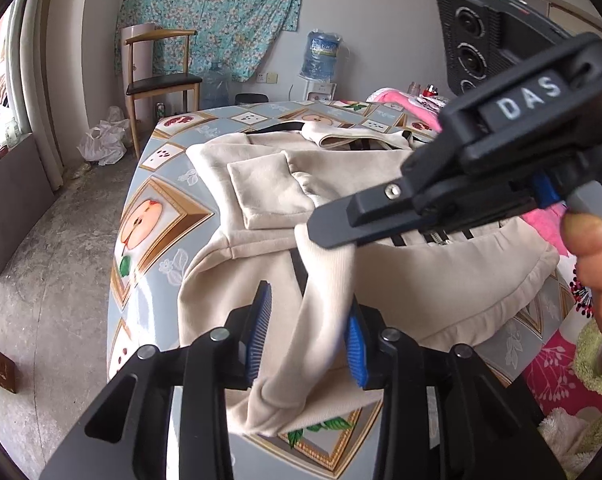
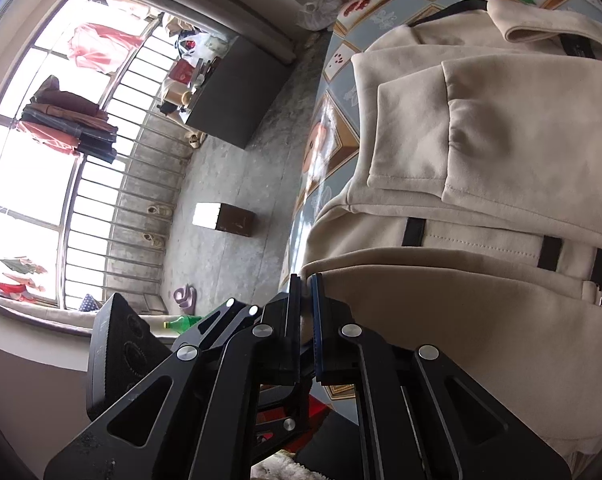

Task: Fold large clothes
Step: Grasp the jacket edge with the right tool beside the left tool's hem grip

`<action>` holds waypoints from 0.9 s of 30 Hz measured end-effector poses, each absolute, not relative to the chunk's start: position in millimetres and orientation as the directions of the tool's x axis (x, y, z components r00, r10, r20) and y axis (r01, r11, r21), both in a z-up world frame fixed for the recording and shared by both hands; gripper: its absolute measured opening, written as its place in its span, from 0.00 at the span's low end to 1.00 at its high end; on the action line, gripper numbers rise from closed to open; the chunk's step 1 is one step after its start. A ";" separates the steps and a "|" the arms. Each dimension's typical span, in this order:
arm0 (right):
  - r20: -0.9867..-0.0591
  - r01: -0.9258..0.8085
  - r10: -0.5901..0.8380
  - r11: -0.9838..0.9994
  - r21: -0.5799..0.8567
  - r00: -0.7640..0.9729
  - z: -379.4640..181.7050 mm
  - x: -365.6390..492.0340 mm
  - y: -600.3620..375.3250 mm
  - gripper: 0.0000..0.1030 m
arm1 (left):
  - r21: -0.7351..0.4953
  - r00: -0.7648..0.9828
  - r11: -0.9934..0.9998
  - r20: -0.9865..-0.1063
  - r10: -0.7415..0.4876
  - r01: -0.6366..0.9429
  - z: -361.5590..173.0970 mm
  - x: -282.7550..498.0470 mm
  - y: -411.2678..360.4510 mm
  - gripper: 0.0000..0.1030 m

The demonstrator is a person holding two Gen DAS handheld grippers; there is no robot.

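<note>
A cream jacket (image 1: 341, 184) with black trim and a zipper lies partly folded on the fruit-patterned tablecloth (image 1: 149, 216). My left gripper (image 1: 307, 328) is open, its blue pads either side of a ribbed cuff strip (image 1: 325, 280) of the jacket. My right gripper (image 1: 333, 236) reaches in from the right, shut on the upper end of that strip. In the right wrist view the jacket (image 2: 481, 152) fills the right side and the right gripper (image 2: 305, 286) is shut on the jacket's cuff edge.
The table's left edge (image 1: 117, 280) drops to a concrete floor. A wooden chair (image 1: 161, 80), water bottles (image 1: 321, 56) and a white bag (image 1: 105, 140) stand behind. Pink cloth (image 1: 393, 96) and towels (image 1: 593, 364) lie at right. A window with hanging clothes (image 2: 61, 128) shows.
</note>
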State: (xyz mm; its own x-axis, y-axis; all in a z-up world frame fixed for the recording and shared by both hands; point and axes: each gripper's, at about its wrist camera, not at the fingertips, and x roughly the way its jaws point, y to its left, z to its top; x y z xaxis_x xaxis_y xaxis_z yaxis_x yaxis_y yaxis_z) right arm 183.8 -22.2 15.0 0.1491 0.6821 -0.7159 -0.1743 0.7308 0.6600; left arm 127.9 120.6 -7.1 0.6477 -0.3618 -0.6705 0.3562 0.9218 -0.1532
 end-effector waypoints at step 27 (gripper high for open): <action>-0.752 0.180 0.254 0.879 0.442 0.609 29.7 92.9 -313.3 0.67 | -0.168 0.515 0.964 -0.819 -0.254 0.207 -15.6 158.0 98.2 0.06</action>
